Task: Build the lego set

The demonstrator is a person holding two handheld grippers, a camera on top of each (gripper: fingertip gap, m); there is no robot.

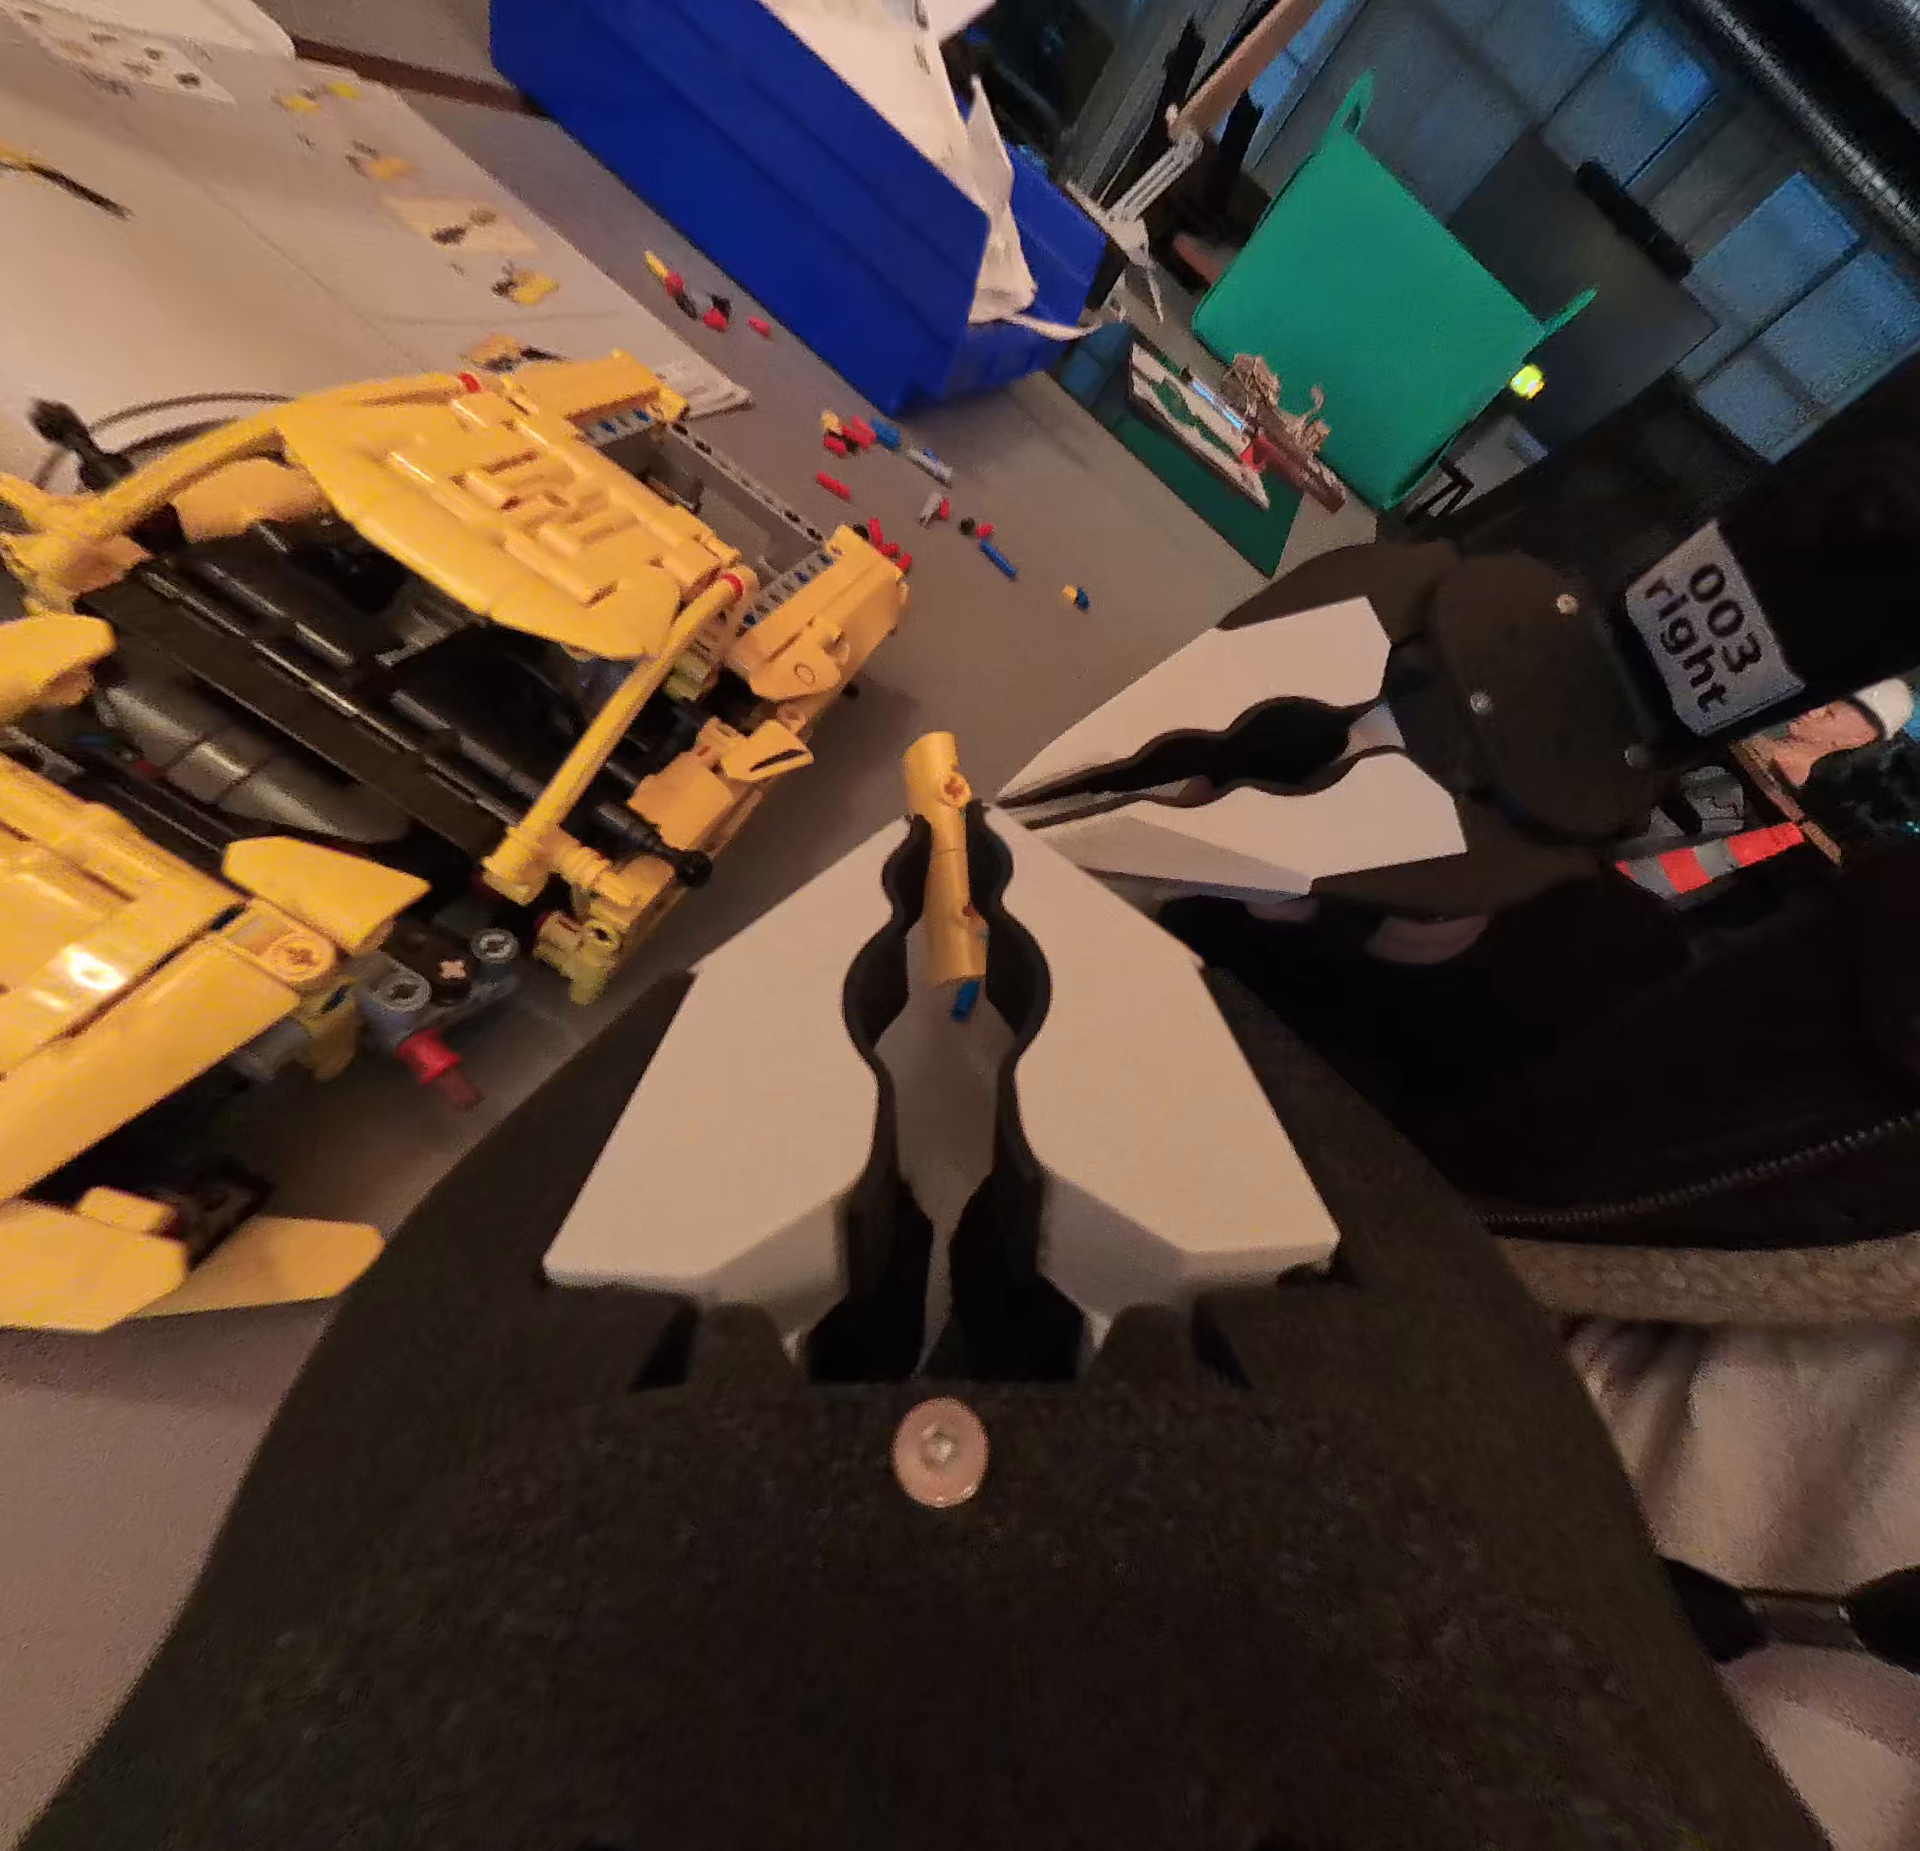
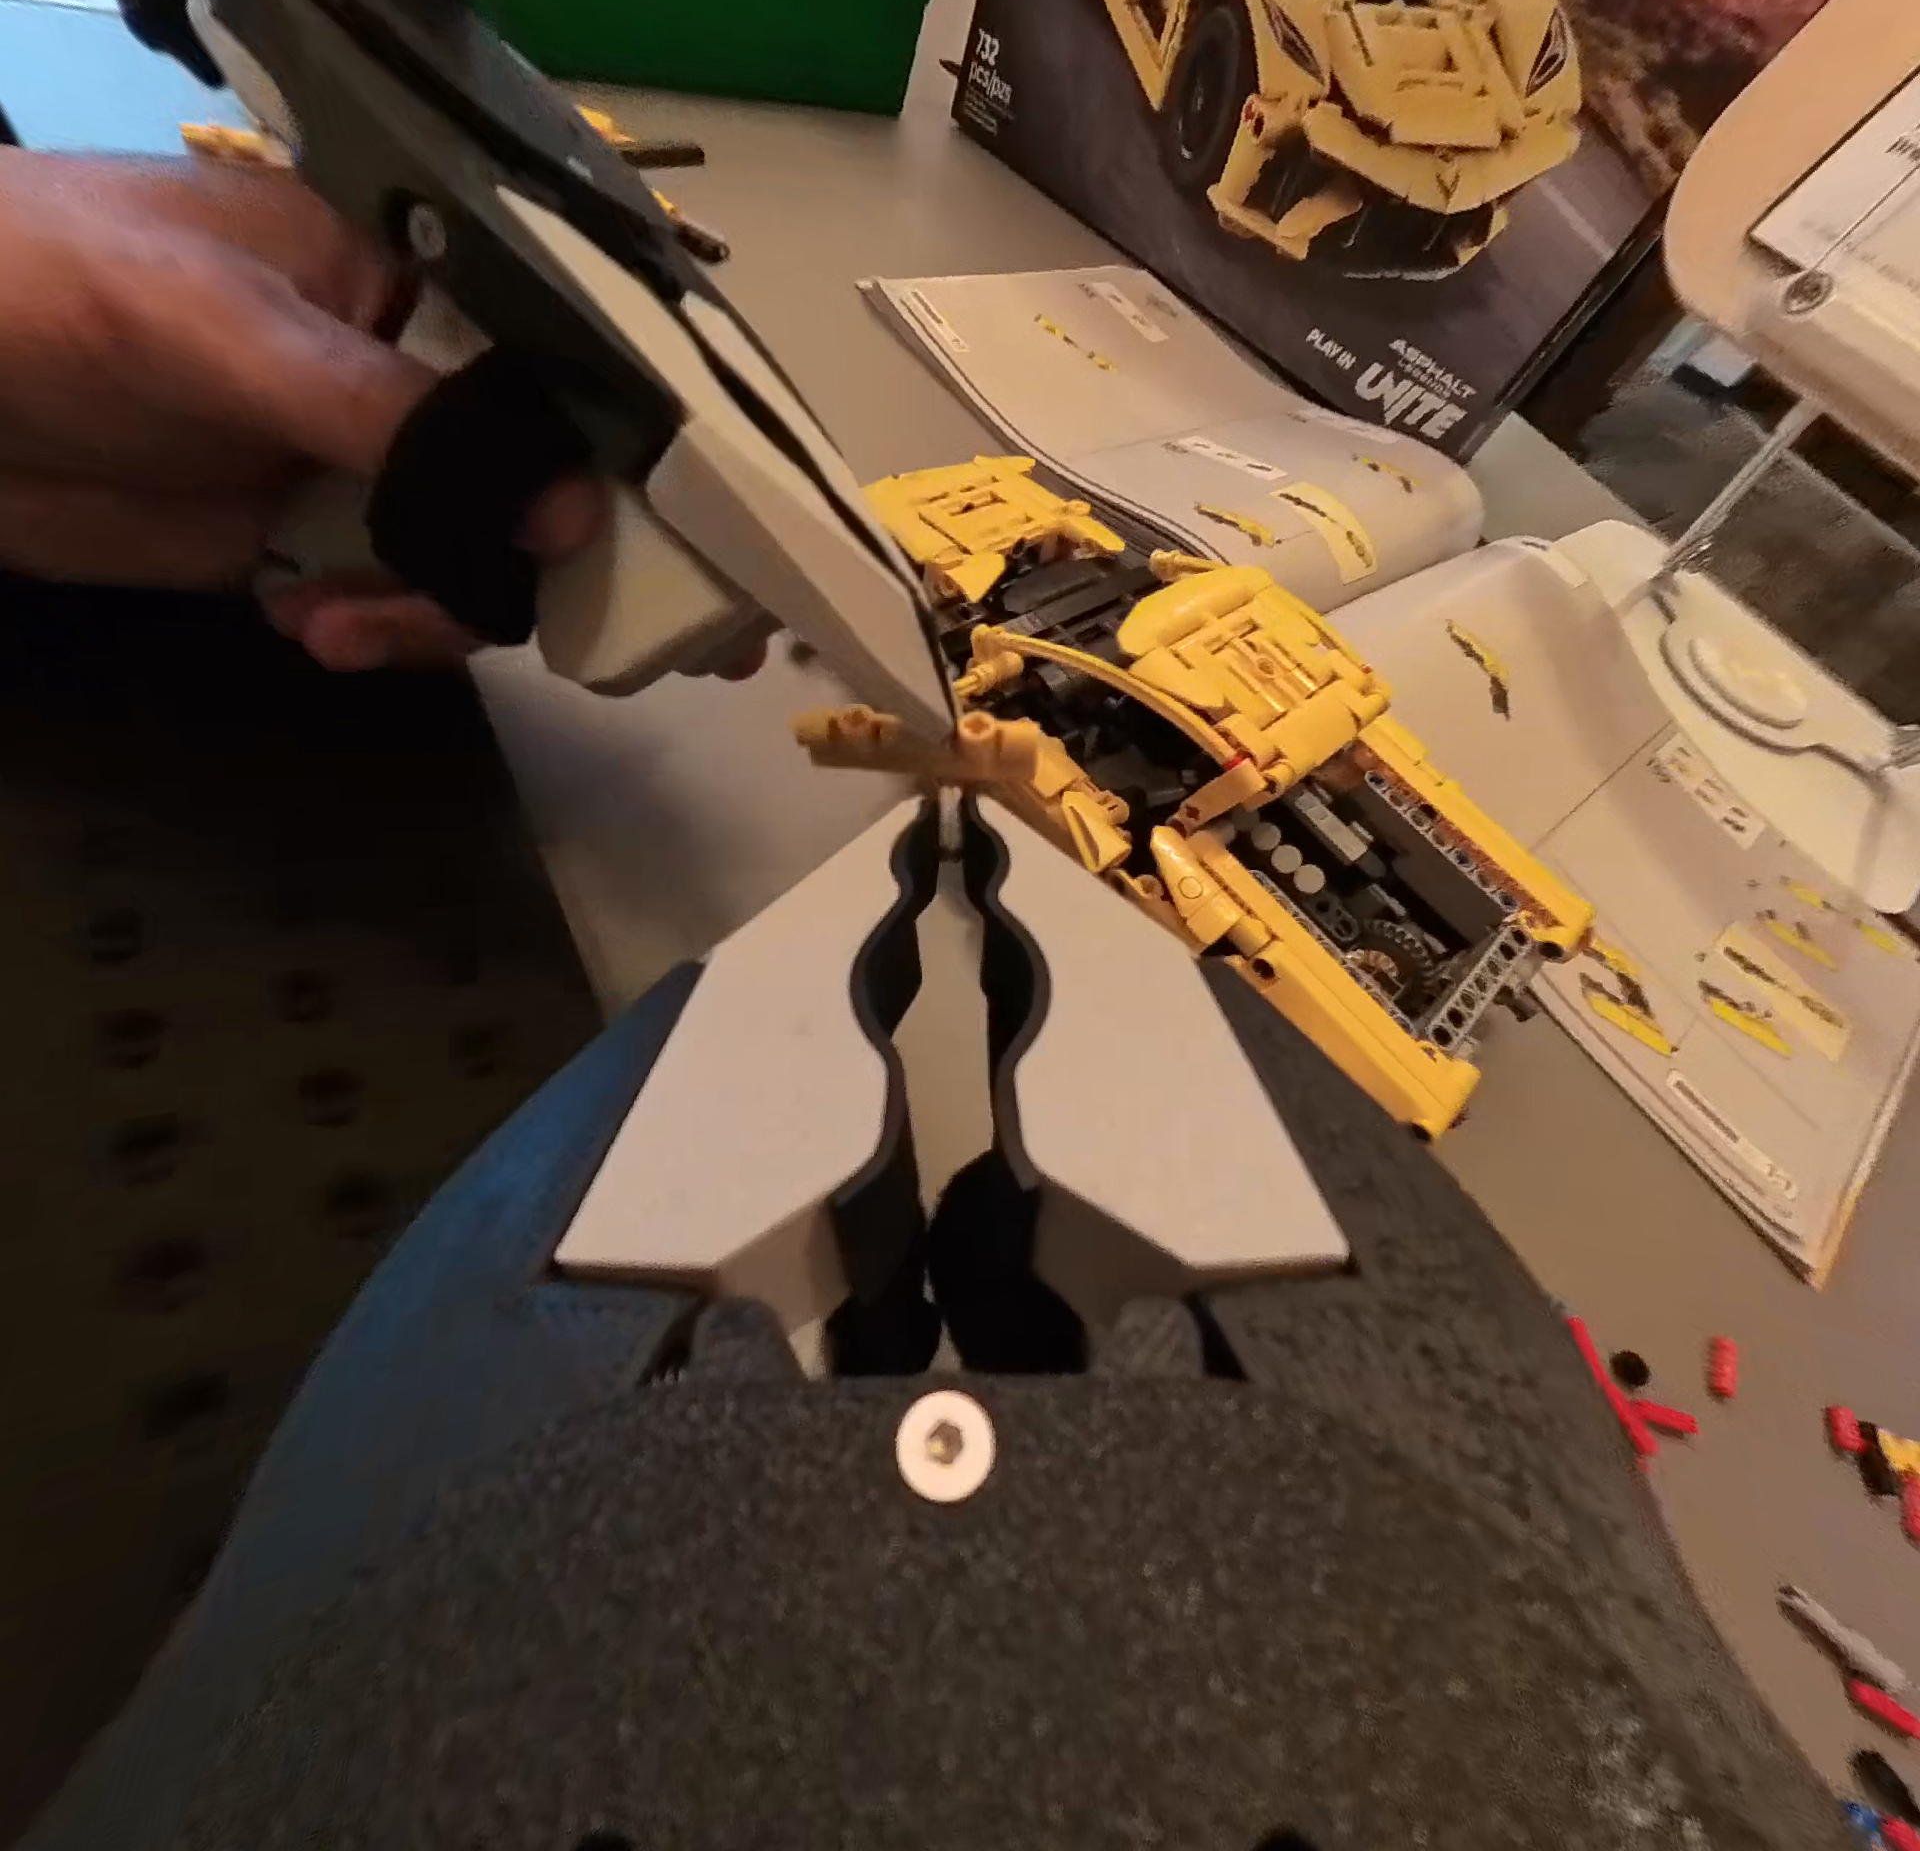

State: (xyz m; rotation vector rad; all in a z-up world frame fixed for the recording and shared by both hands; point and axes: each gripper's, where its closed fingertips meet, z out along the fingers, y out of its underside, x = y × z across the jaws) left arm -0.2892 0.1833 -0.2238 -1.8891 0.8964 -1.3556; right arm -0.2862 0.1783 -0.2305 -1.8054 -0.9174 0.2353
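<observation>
My left gripper (image 1: 948,819) is shut on a short yellow Lego beam (image 1: 935,767) with a blue pin at its lower end, held in the air to the right of the yellow Lego car (image 1: 468,596). My right gripper (image 1: 1003,799) comes in from the right, its tips against the beam. In the right wrist view my right gripper (image 2: 948,814) is shut on a thin pale pin (image 2: 948,827) just under the beam (image 2: 847,736). The left gripper (image 2: 940,726) reaches down from the upper left. The car (image 2: 1247,679) lies behind them.
Several loose small pieces (image 1: 883,451) are scattered on the grey table in front of a blue bin (image 1: 748,139) and a green bag (image 1: 1351,315). An open instruction booklet (image 2: 1143,399) and the set's box (image 2: 1351,139) stand behind the car. A hand (image 2: 156,378) holds the left gripper.
</observation>
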